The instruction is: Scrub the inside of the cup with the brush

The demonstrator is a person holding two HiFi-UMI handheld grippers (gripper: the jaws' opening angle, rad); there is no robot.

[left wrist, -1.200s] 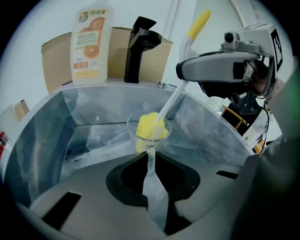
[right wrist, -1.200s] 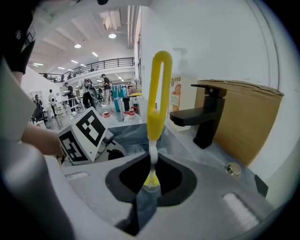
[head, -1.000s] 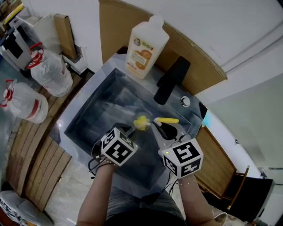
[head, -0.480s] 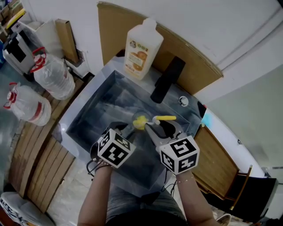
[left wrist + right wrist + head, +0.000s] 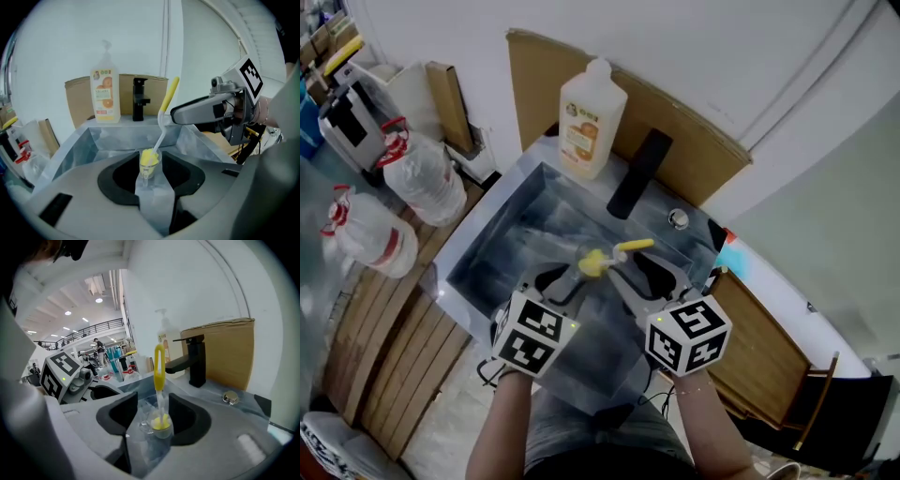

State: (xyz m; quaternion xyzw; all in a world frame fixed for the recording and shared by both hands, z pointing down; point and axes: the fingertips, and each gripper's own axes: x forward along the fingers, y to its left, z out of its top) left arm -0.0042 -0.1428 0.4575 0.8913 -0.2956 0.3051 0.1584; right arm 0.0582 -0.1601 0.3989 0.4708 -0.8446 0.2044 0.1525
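Sink basin (image 5: 492,251) bare at left, cup (image 5: 150,161) with leaning brush (image 5: 169,96) standing mid-basin, black faucet (image 5: 636,174) overhanging the far rim, soap bottle (image 5: 589,117) at far-left corner, cardboard (image 5: 534,80) behind.

Two hand-held grippers (image 5: 560,281) (image 5: 642,277), one cup (image 5: 150,164), one brush (image 5: 633,247), one bottle (image 5: 591,117)

Behind your sink (image 5: 484,246), a soap bottle with an orange label (image 5: 591,120) stands just left of the black tap (image 5: 637,173), both before a cardboard sheet (image 5: 536,86). A clear water jug (image 5: 422,171) and a second jug (image 5: 364,240) sit on the floor (image 5: 380,328) to your left.
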